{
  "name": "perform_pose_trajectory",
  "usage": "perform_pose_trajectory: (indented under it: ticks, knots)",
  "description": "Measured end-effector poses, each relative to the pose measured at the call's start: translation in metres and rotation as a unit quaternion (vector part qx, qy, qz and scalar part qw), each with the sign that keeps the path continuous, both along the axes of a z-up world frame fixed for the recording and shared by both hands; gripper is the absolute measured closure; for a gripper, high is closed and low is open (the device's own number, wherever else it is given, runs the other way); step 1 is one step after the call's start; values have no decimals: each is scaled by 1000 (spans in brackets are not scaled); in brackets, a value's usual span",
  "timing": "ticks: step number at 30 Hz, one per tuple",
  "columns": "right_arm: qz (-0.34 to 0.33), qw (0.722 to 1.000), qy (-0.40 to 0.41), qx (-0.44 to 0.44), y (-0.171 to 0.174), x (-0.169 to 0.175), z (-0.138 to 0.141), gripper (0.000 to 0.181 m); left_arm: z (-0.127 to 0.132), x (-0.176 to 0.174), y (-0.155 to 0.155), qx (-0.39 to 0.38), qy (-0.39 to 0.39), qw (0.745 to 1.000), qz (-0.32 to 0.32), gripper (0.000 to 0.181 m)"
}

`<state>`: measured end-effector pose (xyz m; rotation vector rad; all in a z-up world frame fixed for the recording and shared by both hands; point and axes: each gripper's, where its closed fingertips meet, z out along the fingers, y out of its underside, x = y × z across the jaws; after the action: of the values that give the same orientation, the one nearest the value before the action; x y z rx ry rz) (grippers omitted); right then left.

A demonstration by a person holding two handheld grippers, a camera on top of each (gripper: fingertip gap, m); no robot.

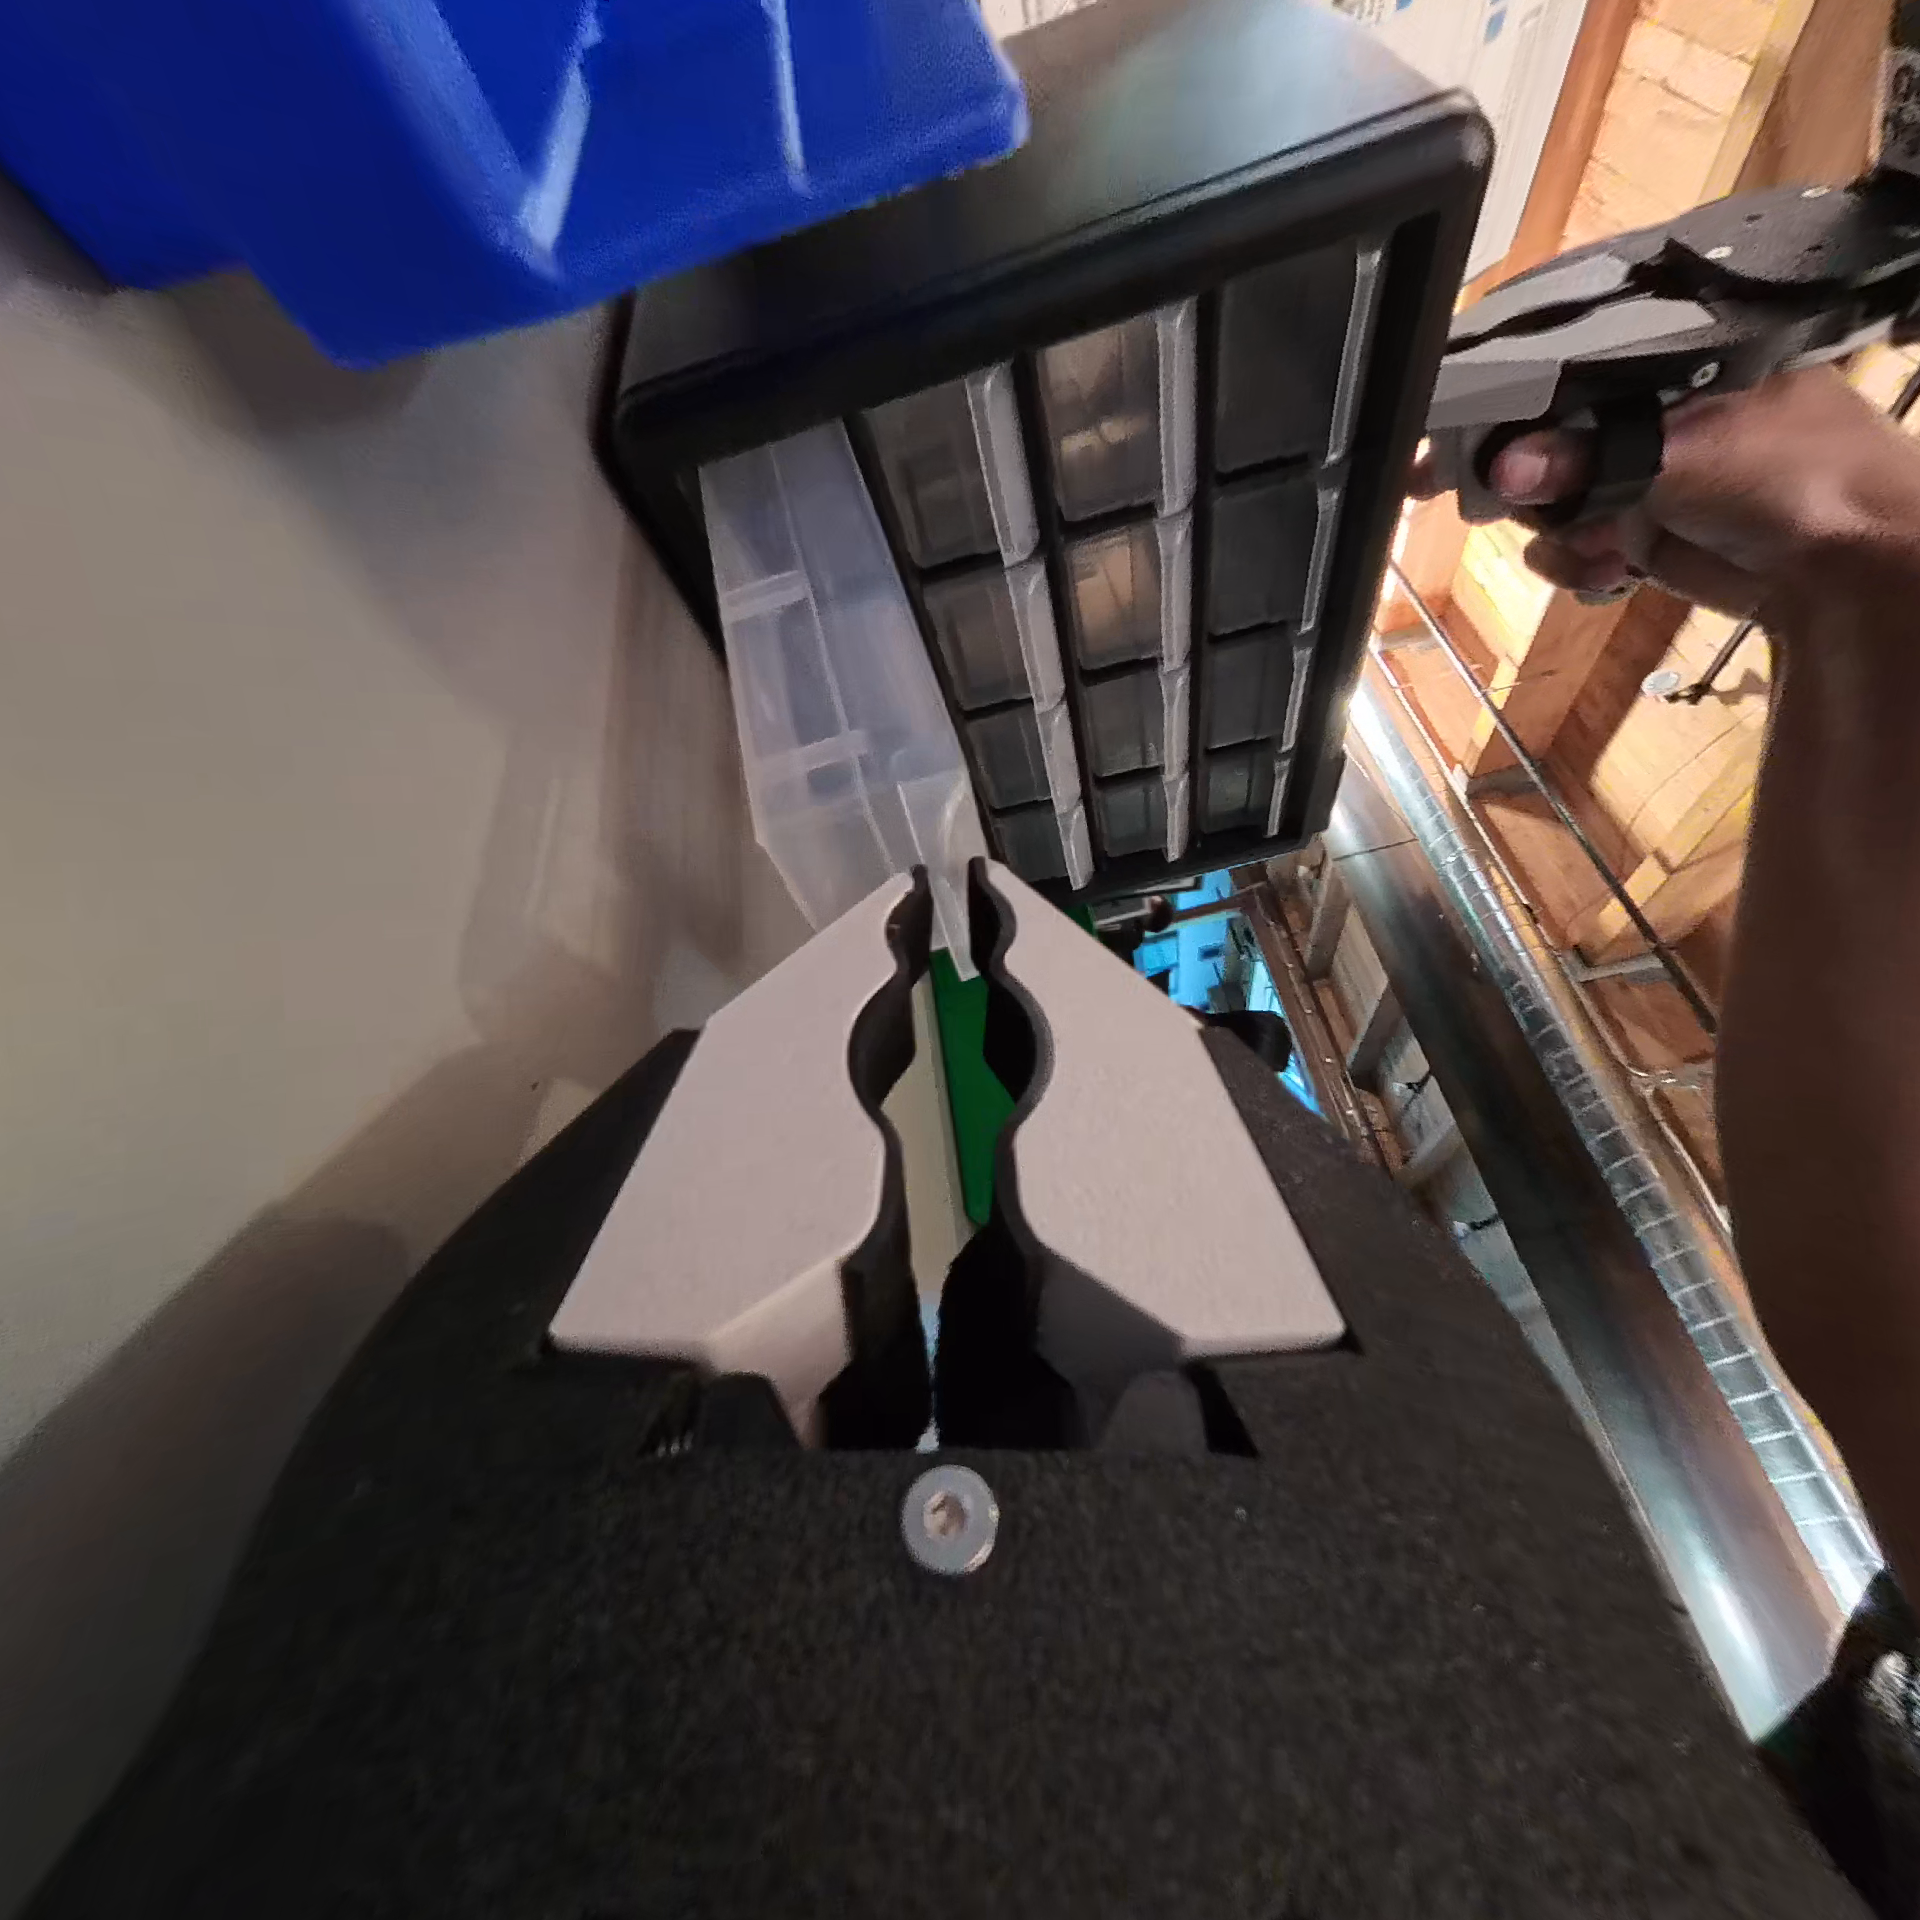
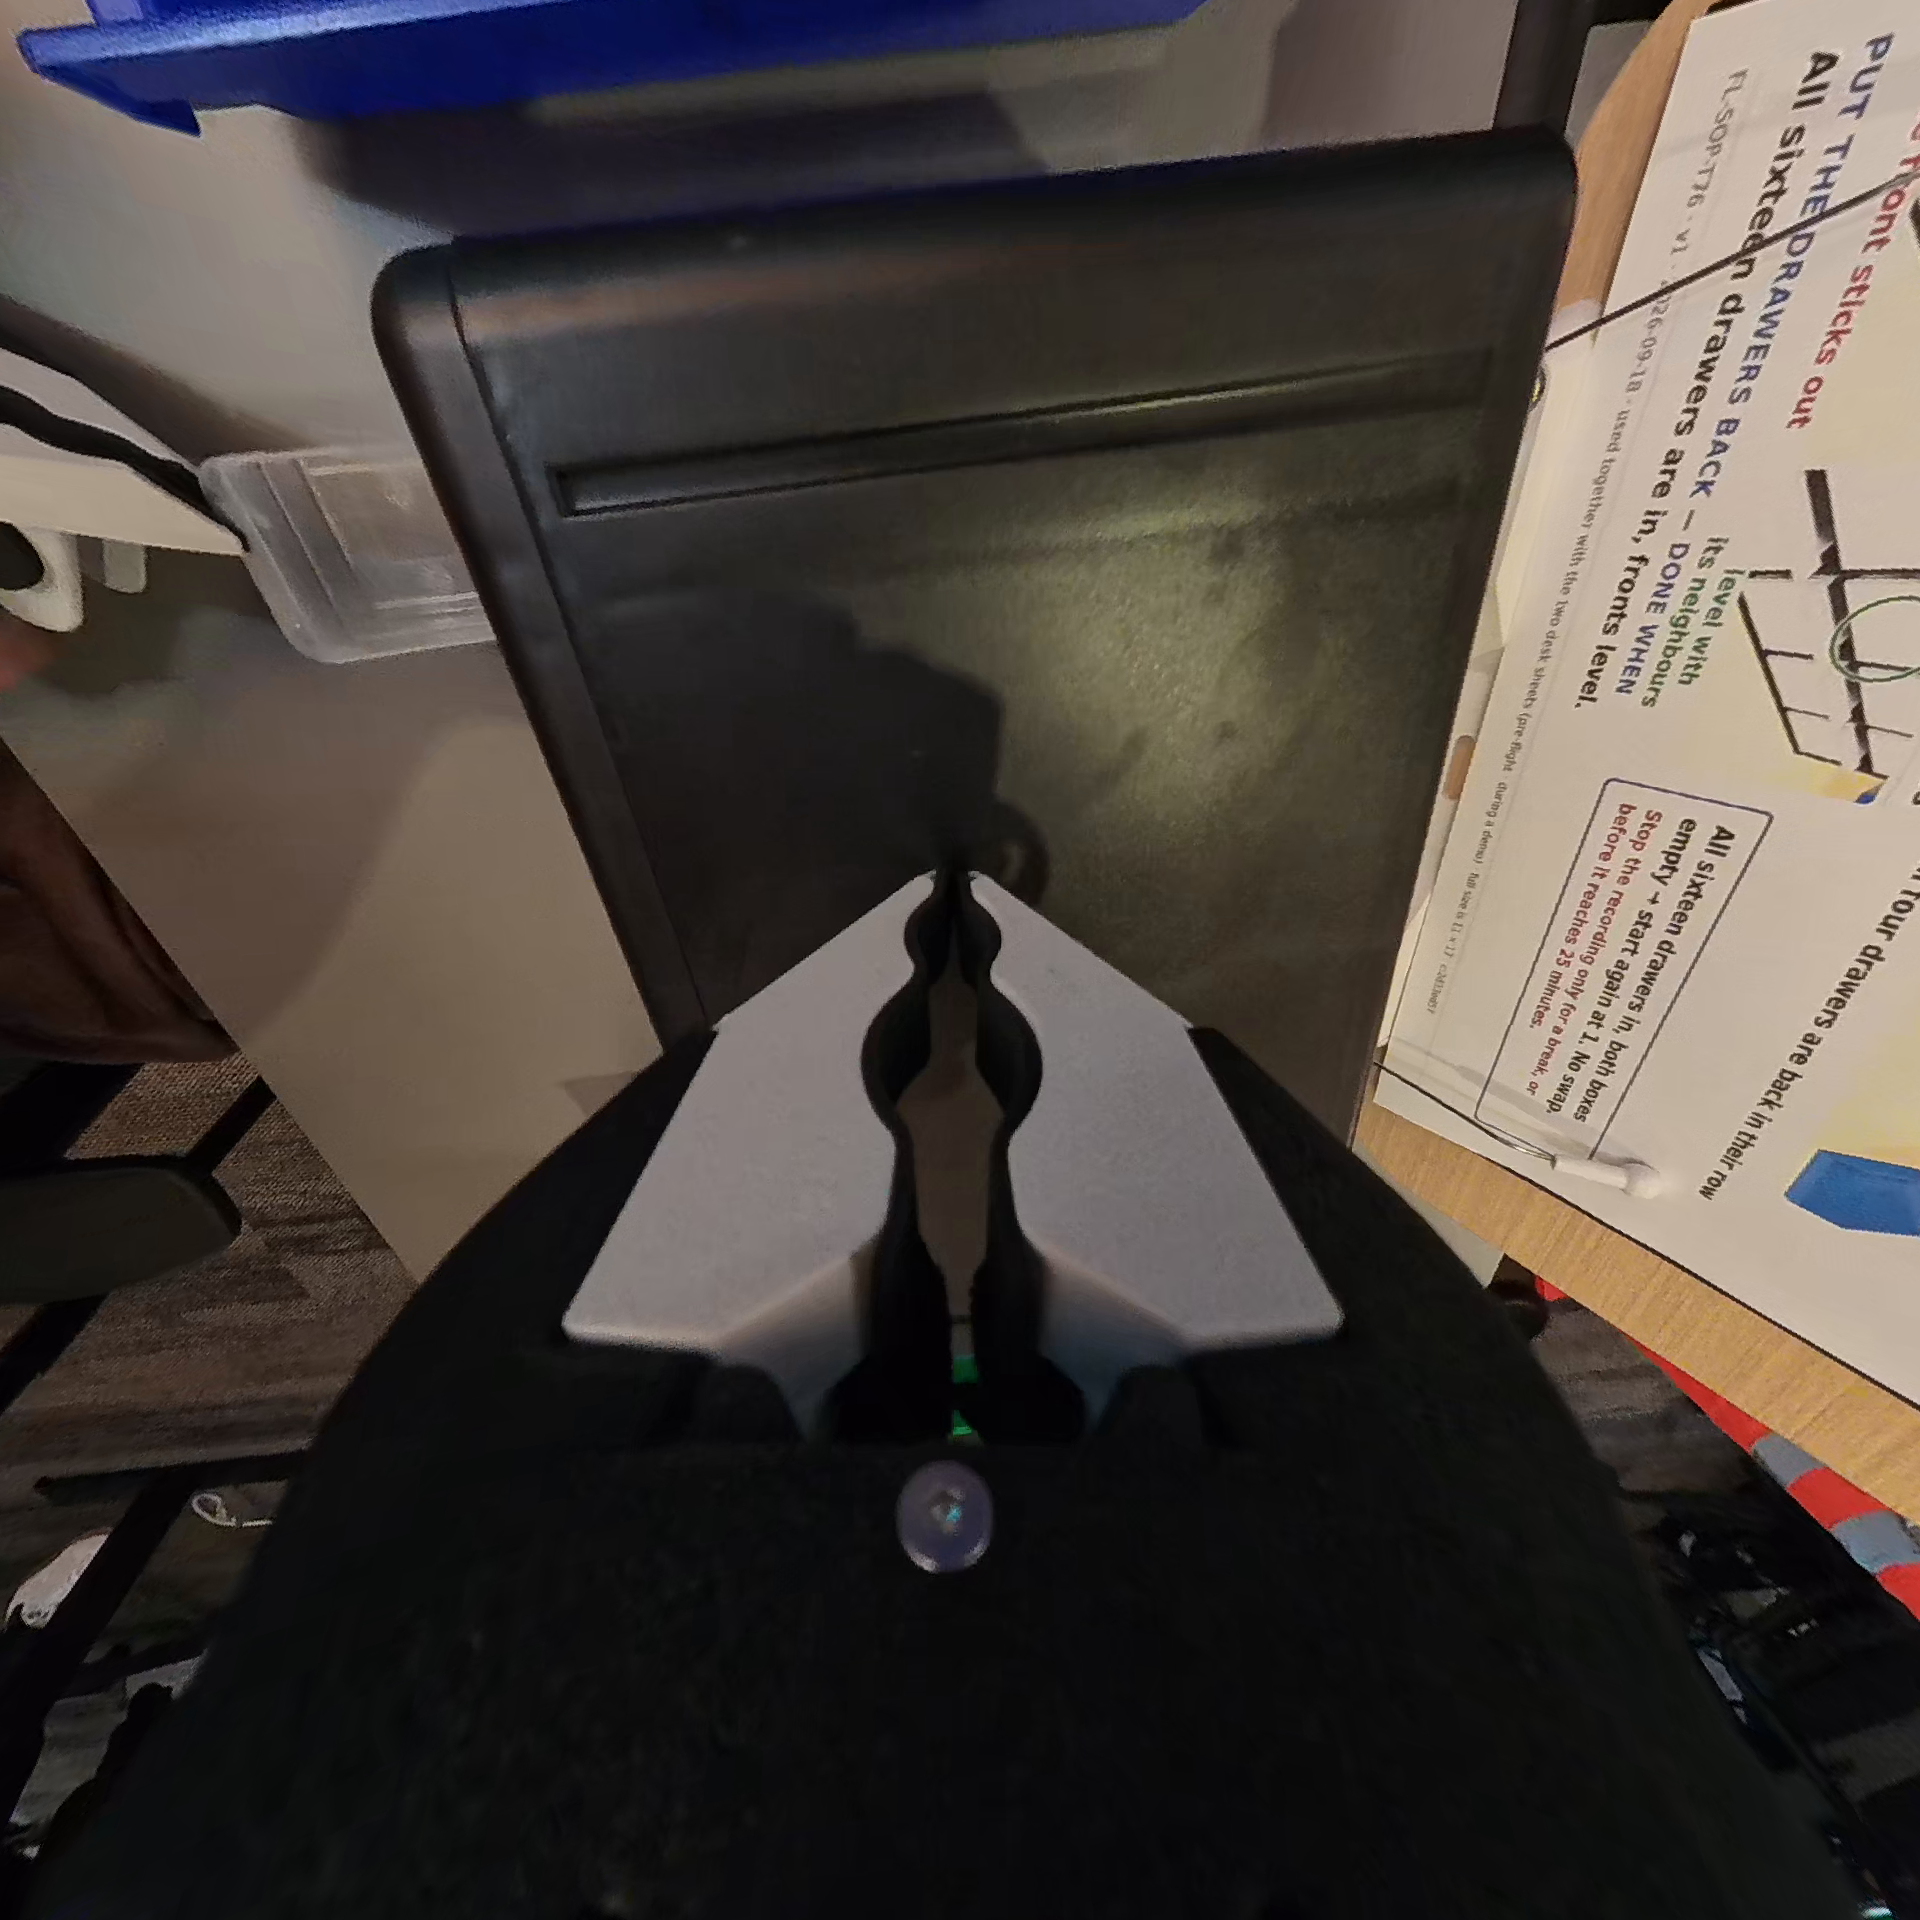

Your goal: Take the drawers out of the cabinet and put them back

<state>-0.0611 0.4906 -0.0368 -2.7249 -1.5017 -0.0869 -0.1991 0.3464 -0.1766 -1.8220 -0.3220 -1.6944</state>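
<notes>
left gripper (image 1: 948, 914) jaws clamped on clear drawer (image 1: 831, 665) lip, drawer half out of cabinet (image 1: 1039, 260) just ahead. right gripper (image 2: 951, 883) jaws closed empty against cabinet side. risk – thin lip slips, drawer drops.

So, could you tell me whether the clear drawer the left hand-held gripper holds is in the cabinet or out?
Partly out: the clear drawer juts from the cabinet while neighbouring drawers sit flush; the left hand-held gripper pinches its front lip.
</notes>
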Motion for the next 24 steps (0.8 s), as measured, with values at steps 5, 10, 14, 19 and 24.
perform_pose_trajectory:
  ticks: [5, 10, 14, 19, 24]
  knots:
    - [-2, 1000, 1, -8, 0, 0, 0, 181, 10, 10, -2, 13, -38, 999, -22, 178]
    - [-1, 1000, -3, -10, 0, 0, 0, 181, 18, 10, -2, 5, -53, 998, -21, 178]
    - [-2, 1000, 2, -16, 0, 0, 0, 181, 38, 8, 7, 1, -64, 998, -21, 179]
    - [-4, 1000, 7, -16, 0, 0, 0, 181, 55, 9, 7, -9, -78, 996, -32, 181]
    - [-5, 1000, 9, -16, 0, 0, 0, 181, 34, 4, -6, -31, -78, 995, -44, 181]
